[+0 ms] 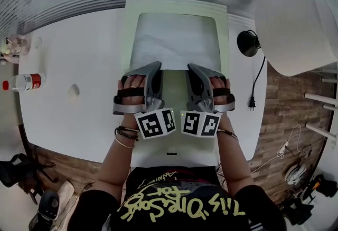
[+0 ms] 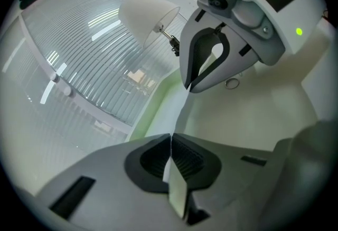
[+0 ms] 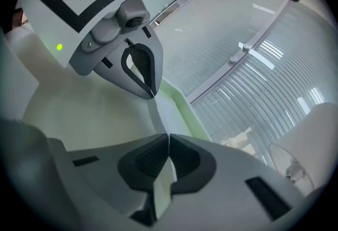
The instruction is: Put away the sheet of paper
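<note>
the sheet of paper [image 1: 174, 40] lies over a pale green tray [image 1: 224, 24] on the white bench [image 1: 79, 56], its near edge raised. the left gripper [image 1: 157, 66] and right gripper [image 1: 191, 66] sit side by side, each with its jaws pressed together on that edge. two pinch points probably keep the thin sheet taut — less sag or curl when it is moved.
</note>
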{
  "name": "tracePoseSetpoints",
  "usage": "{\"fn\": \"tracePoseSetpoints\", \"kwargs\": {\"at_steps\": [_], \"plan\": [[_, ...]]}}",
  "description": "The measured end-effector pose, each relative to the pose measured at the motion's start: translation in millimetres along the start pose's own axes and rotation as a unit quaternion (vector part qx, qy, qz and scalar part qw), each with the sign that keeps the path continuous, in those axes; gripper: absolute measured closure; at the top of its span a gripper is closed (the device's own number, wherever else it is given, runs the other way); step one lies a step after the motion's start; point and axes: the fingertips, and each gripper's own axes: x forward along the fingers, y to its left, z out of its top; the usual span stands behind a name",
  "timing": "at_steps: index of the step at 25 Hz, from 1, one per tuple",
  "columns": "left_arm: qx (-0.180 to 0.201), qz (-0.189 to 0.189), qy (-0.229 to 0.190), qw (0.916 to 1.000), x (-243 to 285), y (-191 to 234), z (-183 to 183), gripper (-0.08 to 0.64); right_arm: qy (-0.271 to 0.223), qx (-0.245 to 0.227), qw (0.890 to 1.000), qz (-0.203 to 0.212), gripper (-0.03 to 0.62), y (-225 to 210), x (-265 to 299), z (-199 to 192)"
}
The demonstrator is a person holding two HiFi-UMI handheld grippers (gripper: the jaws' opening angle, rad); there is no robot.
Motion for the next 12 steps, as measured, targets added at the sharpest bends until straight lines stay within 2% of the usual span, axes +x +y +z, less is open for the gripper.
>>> {"fn": "tracePoseSetpoints", "kwargs": {"at_steps": [12], "plan": [[0.01, 0.003, 0.002, 0.9999, 5.0, 4.4, 2.1, 0.552, 0.003, 0.007, 1.0, -0.001, 0.584, -4.4, 4.7, -1.8]]}}
